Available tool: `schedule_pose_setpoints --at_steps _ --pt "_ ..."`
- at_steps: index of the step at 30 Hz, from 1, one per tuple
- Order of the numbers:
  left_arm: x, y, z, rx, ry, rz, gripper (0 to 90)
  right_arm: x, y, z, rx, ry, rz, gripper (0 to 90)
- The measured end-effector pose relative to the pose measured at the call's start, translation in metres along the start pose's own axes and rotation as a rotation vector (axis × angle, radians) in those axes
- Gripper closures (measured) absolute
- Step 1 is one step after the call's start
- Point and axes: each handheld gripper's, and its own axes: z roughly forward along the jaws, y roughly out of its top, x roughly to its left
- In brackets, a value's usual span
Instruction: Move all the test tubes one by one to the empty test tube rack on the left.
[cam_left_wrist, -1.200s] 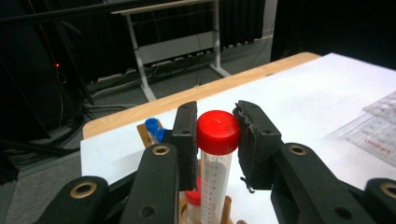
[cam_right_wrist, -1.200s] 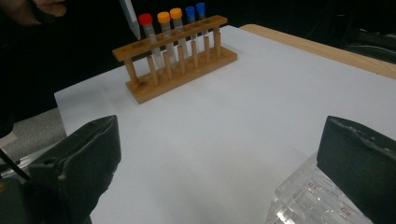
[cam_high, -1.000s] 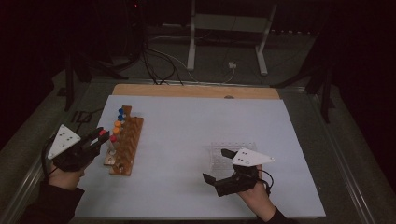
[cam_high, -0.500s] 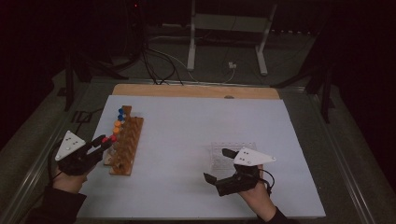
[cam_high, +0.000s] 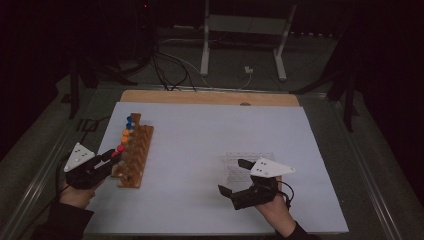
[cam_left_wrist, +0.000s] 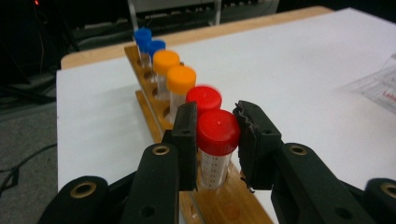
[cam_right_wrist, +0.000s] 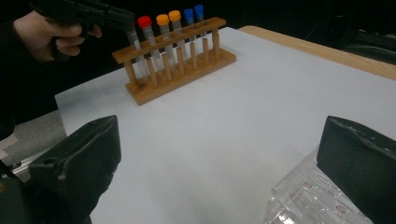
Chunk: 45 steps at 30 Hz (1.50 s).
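Observation:
A wooden tube rack (cam_high: 136, 159) stands at the left of the white table (cam_high: 200, 150). My left gripper (cam_left_wrist: 215, 126) is shut on the red cap of a clear tube (cam_left_wrist: 212, 168), and the tube's lower part sits in the end hole of the rack (cam_left_wrist: 224, 205). Behind it stand one more red-capped tube (cam_left_wrist: 204, 99), two orange-capped tubes (cam_left_wrist: 181, 79) and two blue-capped ones (cam_left_wrist: 142, 35). My right gripper (cam_high: 232, 176) hovers open at the front right, beside a clear plastic tray (cam_high: 250, 157), with nothing between its pads (cam_right_wrist: 79, 158).
A wooden board (cam_high: 210, 97) edges the table's far side. Past it on the dark floor lie cables (cam_high: 170, 70) and a metal stand (cam_high: 245, 30). In the right gripper view the clear tray (cam_right_wrist: 313, 200) lies just below the right jaw, and white surface stretches to the rack (cam_right_wrist: 180, 70).
My left gripper has come down and toward the near end of the rack with the red-capped tube. The right gripper has stayed where it was.

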Motion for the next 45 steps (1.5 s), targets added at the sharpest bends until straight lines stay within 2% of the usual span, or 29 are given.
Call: schedule_pose_setpoints --at_steps 4,7,11,15,19,22,26,31,33,35,41,45 --pt "0.000 0.000 -0.001 0.004 0.000 0.003 71.3 0.000 0.000 -0.001 -0.001 0.000 -0.001 0.0" --pt "-0.001 0.000 -0.002 -0.004 -0.022 0.020 69.6 0.000 0.000 -0.001 -0.002 -0.001 -0.003 0.0" --pt "-0.003 0.007 -0.009 -0.062 -0.033 0.006 48.8 -0.001 0.000 -0.002 -0.005 -0.001 -0.003 0.0" --pt "-0.009 0.014 -0.016 -0.100 -0.059 0.006 32.9 -0.001 0.000 -0.002 -0.004 -0.002 -0.005 0.0" --pt "-0.020 0.021 -0.019 -0.118 -0.142 0.019 18.8 -0.002 0.000 -0.002 -0.005 -0.006 -0.003 0.0" --pt "-0.030 0.024 -0.019 -0.123 -0.189 0.050 14.9 -0.002 0.000 -0.002 -0.004 -0.006 -0.003 0.0" --pt "-0.042 0.028 -0.016 -0.114 -0.283 0.064 2.8 -0.002 0.000 -0.002 -0.004 -0.006 0.000 0.0" --pt "-0.059 0.029 -0.010 -0.110 -0.335 0.073 2.4 -0.003 -0.001 -0.002 -0.002 -0.007 0.001 0.0" --pt "-0.067 0.028 -0.007 -0.100 -0.344 0.093 1.7 -0.003 -0.001 -0.002 -0.003 -0.007 0.001 0.0" --pt "-0.073 0.027 -0.004 -0.103 -0.373 0.098 1.7 -0.002 -0.001 -0.002 0.000 -0.007 0.000 0.0" --pt "-0.090 0.018 0.009 -0.098 -0.392 0.127 1.7 -0.003 -0.003 -0.001 0.001 -0.005 0.002 0.0" --pt "-0.095 0.008 0.018 -0.104 -0.407 0.132 1.7 -0.004 -0.003 -0.001 0.001 -0.005 0.001 0.0"
